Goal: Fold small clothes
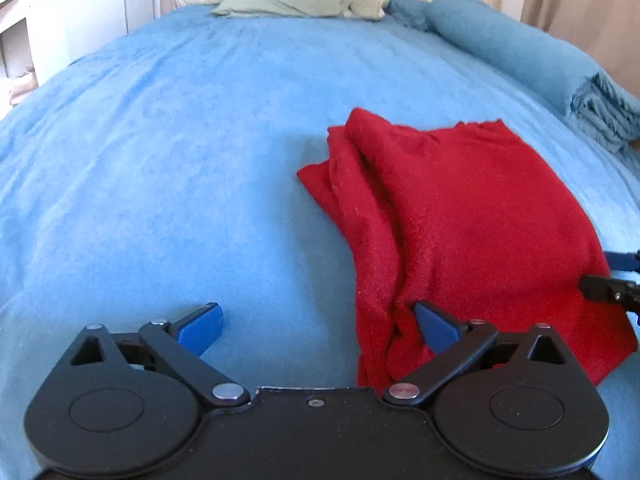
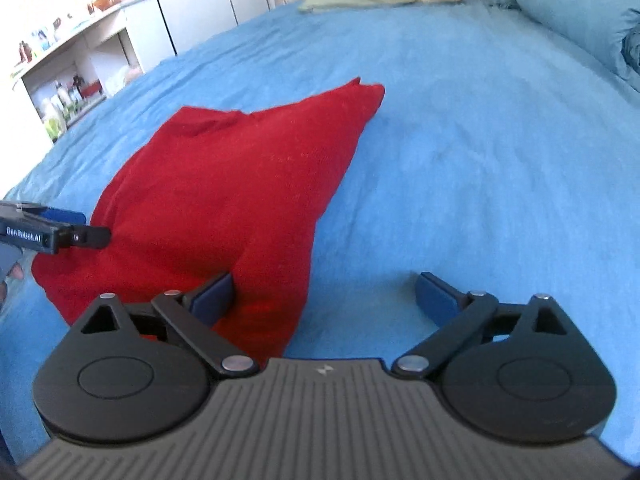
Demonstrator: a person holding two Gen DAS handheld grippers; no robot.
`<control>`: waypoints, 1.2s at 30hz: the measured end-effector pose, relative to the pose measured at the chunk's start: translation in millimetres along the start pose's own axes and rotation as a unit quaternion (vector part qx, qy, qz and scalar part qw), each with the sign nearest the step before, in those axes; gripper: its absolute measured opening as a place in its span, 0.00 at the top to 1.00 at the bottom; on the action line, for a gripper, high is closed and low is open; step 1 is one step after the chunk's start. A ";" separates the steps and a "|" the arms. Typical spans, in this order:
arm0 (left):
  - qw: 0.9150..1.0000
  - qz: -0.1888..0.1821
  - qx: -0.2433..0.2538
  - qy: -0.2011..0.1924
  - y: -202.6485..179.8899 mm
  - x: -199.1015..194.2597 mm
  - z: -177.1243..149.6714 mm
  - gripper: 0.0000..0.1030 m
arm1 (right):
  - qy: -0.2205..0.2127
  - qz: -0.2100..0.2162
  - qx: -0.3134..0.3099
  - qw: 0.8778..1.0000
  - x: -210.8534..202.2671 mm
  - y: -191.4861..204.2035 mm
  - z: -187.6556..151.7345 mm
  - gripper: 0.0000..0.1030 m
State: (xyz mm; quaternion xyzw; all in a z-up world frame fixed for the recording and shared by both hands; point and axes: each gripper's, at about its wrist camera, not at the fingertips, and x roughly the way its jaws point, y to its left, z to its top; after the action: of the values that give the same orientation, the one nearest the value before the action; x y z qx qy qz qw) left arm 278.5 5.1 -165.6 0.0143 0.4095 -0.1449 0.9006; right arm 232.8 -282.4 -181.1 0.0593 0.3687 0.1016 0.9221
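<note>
the one red cloth lies rumpled on the blue bedspread, bunched into ridges along its left side and flatter toward the right, so it looks not yet squared up for a fold. the left gripper sits low at the cloth's near left edge with its jaws spread wide, one blue pad on bare bedspread and the other against the bunched fabric, holding nothing. the right gripper is at the near right corner, jaws equally wide, its left pad over the red fabric and its right pad over the bedspread; it grips nothing either. judging by this, both are placed to pinch the near corners for a lift. count: one red cloth, two grippers, one green garment or pillow at the far end, one rolled blue blanket at far right, one white shelf unit at left.
</note>
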 end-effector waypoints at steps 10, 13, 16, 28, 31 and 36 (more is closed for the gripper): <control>0.995 0.028 0.026 -0.096 -38.2 -124.3 33.9 0.00 | -0.056 -0.010 0.048 0.997 -71.3 20.9 28.6 0.00; 0.992 0.038 0.014 -0.116 -55.2 -184.6 43.6 0.00 | -0.070 -0.037 0.048 0.996 -122.6 45.5 48.4 0.00; 0.991 0.057 0.004 -0.120 -70.5 -235.0 43.0 0.00 | -0.078 -0.069 0.049 0.993 -179.3 68.7 61.9 0.00; 0.996 0.066 -0.035 -0.041 -98.4 -319.9 -28.8 0.00 | -0.017 -0.159 0.019 0.987 -306.7 138.2 18.0 0.00; 0.996 0.083 -0.017 -0.029 -105.0 -322.0 -45.7 0.00 | 0.003 -0.178 0.005 0.984 -309.3 147.2 0.3 0.00; 0.995 0.092 -0.007 -0.029 -106.8 -324.5 -61.1 0.00 | 0.024 -0.176 0.022 0.984 -307.8 148.2 -22.3 0.00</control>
State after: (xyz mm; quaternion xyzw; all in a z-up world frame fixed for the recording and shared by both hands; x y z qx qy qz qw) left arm 2.5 -7.4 44.4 0.0414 0.3813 -0.0587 0.9217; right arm -21.7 -208.6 35.7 0.0114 0.3978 -0.0691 0.9148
